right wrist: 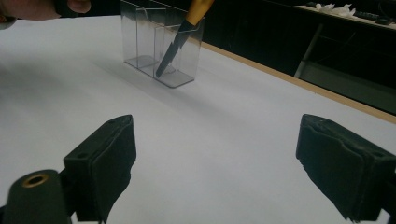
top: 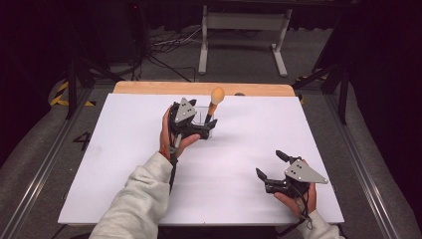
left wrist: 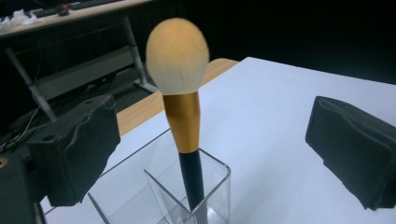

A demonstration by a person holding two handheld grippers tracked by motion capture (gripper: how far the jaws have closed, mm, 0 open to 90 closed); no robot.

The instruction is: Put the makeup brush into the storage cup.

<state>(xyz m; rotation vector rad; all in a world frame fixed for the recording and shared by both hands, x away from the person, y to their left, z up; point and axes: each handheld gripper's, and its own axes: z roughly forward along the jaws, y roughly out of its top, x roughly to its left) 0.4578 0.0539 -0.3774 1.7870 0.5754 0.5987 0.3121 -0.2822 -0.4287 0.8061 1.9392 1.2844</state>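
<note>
A makeup brush (top: 215, 103) with a peach head, gold ferrule and black handle leans in a clear acrylic holder (top: 208, 119) at the back middle of the white table. My left gripper (top: 203, 125) is right at the holder, open. In the left gripper view the brush (left wrist: 183, 116) rises between the wide-apart jaws, touching neither, from a corner compartment of the holder (left wrist: 212, 173). My right gripper (top: 269, 164) rests open near the front right with nothing in it. The right gripper view shows the holder (right wrist: 140, 37) and the brush handle (right wrist: 176, 43) far ahead of its gripper (right wrist: 212, 163).
The white table top (top: 124, 149) has a wooden strip (top: 149, 88) along its far edge. Beyond it stands a white desk frame (top: 244, 35) on a dark floor with cables. A hand (right wrist: 42, 7) shows at the top left of the right gripper view.
</note>
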